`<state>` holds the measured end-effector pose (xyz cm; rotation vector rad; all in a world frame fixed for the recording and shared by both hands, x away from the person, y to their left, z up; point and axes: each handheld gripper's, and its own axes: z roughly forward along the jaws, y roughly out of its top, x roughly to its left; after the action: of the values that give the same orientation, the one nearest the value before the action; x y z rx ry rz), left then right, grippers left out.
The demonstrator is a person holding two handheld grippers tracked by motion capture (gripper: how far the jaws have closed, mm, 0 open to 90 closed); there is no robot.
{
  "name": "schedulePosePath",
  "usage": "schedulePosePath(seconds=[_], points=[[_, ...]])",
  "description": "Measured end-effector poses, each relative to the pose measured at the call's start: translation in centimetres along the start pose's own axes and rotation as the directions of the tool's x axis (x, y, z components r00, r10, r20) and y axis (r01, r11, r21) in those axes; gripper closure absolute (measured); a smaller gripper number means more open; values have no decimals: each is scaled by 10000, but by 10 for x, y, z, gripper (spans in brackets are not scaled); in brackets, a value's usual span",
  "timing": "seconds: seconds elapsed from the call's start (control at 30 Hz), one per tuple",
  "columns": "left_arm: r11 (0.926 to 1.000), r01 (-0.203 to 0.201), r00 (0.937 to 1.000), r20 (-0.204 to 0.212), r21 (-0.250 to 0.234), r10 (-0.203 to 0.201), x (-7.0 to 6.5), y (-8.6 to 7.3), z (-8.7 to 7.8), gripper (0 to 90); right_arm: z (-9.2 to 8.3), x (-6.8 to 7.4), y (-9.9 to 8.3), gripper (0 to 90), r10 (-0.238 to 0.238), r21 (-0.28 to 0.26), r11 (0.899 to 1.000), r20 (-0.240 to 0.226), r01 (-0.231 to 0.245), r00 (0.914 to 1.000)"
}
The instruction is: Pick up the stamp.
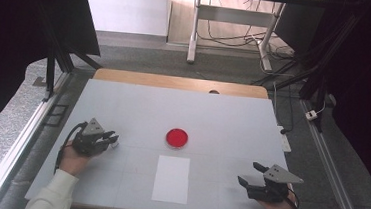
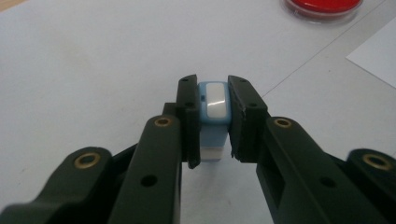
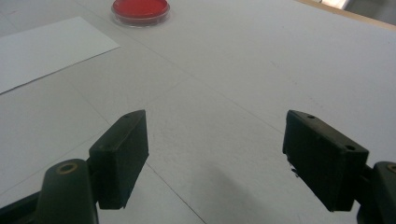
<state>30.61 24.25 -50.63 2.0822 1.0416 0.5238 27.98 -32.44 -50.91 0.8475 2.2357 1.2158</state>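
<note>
Where the left gripper sits low at the counter's left side, we see its fingers clenched on a small blue-and-white block standing upright on the counter. The right gripper hovers at the near right, fingers spread wide, nothing between. A red dish lies mid-counter, a white sheet just before it.

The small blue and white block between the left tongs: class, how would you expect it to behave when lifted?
The block looks rigid and small, so probably light. Its glossy top hints it may slip. Standing tall and narrow between the left tongs, it could tip if released.
</note>
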Motion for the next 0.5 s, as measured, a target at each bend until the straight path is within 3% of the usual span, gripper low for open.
schedulePosePath(seconds=[0.13, 0.5], points=[[9998, 91, 10000, 19, -189, -90, -1, 1, -2, 751, 0, 0, 0, 221, -34, 9, 10000, 102, 34, 9999], [9953, 447, 9976, 571, -863, -398, -5, 10, -9, 750, 0, 0, -1, 222, -153, -53, 9999, 243, 155, 9996]])
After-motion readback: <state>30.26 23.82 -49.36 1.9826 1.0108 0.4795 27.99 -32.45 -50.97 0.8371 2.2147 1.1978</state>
